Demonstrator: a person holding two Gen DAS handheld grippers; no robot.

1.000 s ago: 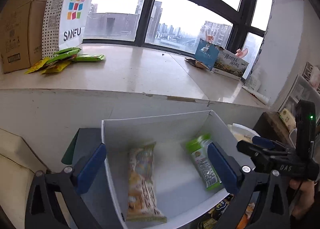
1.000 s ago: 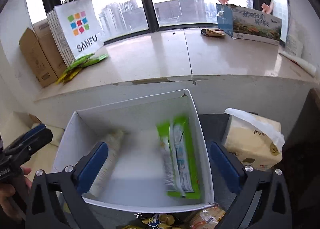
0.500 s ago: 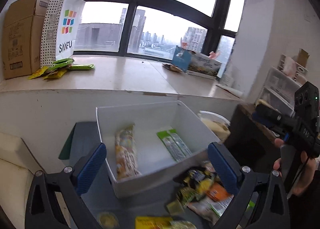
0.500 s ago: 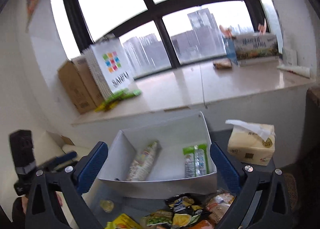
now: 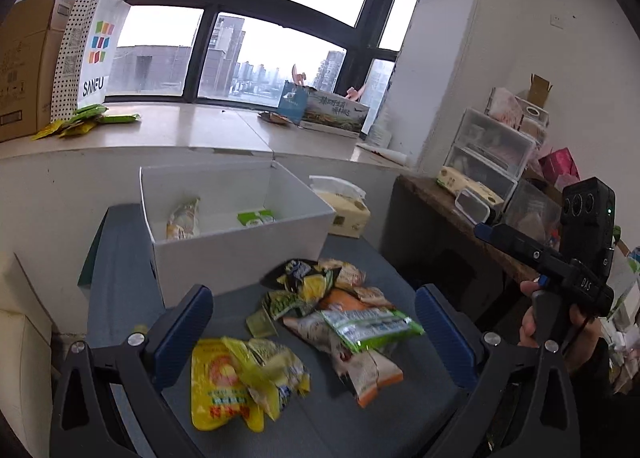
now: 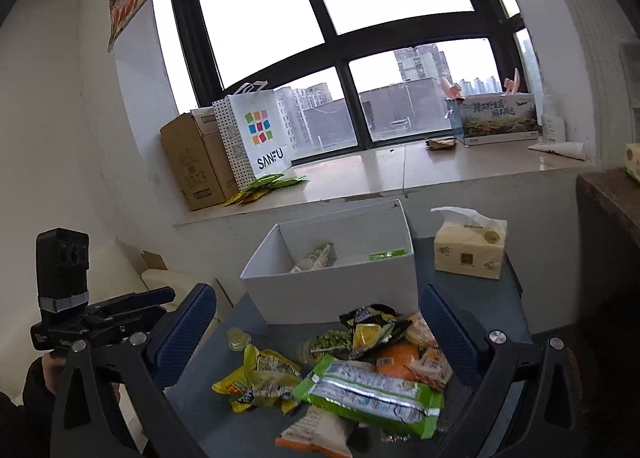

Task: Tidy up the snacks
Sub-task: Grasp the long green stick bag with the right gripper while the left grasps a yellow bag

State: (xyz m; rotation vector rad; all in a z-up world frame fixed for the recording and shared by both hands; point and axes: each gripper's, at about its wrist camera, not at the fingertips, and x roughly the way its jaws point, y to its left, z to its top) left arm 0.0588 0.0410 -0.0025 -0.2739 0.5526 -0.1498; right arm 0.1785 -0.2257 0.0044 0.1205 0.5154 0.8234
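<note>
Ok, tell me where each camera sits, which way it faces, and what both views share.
Left wrist: on the left gripper, jaws open, above the snack pile, facing the white box and window; the right gripper and its hand show at right.
Right wrist: on the right gripper, jaws open, over the same pile, facing the window; the left gripper shows at lower left.
Shared: pile, box, tissue pack, SANFU bag.
</note>
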